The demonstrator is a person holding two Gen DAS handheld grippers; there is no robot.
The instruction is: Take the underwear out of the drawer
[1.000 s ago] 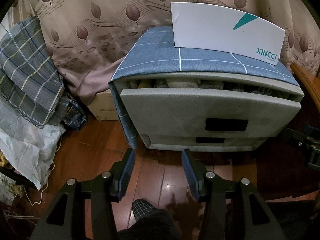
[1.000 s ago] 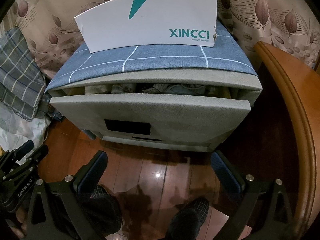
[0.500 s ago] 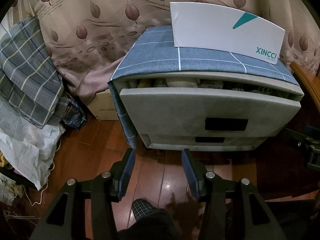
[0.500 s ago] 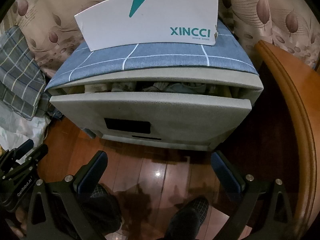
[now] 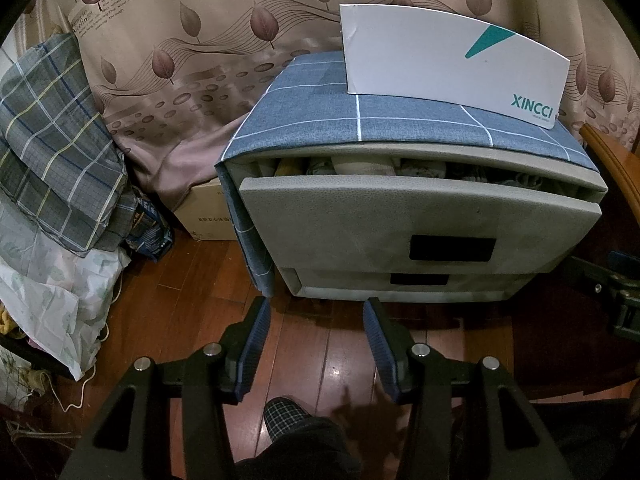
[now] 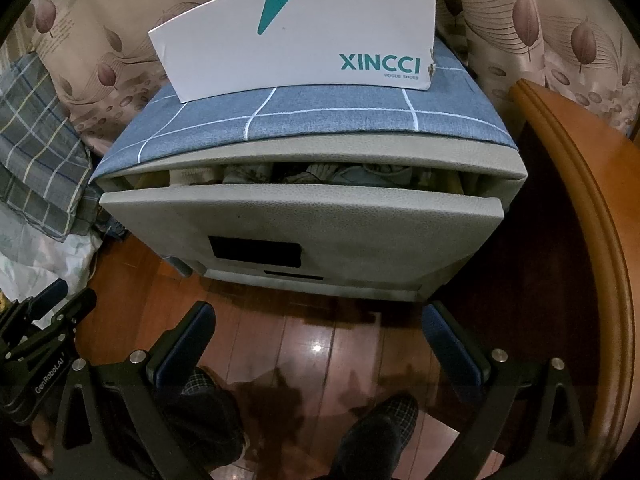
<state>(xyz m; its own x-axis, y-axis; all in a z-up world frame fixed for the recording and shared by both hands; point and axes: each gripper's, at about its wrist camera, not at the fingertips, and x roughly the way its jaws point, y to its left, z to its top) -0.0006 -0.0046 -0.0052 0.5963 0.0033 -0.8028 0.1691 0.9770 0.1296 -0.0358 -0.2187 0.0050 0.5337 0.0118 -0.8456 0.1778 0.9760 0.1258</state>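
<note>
A grey two-drawer cabinet stands on the wood floor. Its top drawer [image 5: 420,216] [image 6: 304,216] is pulled partly out, with a dark handle slot on its front. Folded underwear and other small clothes [image 5: 360,168] [image 6: 320,172] show in the gap behind the drawer front; single pieces are hard to tell apart. My left gripper [image 5: 316,312] is open and empty, low in front of the cabinet. My right gripper [image 6: 320,320] is wide open and empty, also in front of and below the drawer. Neither touches the drawer.
A blue checked cloth [image 5: 360,120] covers the cabinet top, with a white XINCCI shoe box [image 5: 452,64] on it. Plaid bedding [image 5: 52,152] and a cardboard box [image 5: 204,212] lie left. A wooden furniture edge [image 6: 580,200] curves at right. Slippered feet [image 6: 380,424] are below.
Both grippers have shifted only slightly relative to the cabinet. The drawer and the clothes have not moved, and both grippers stay open.
</note>
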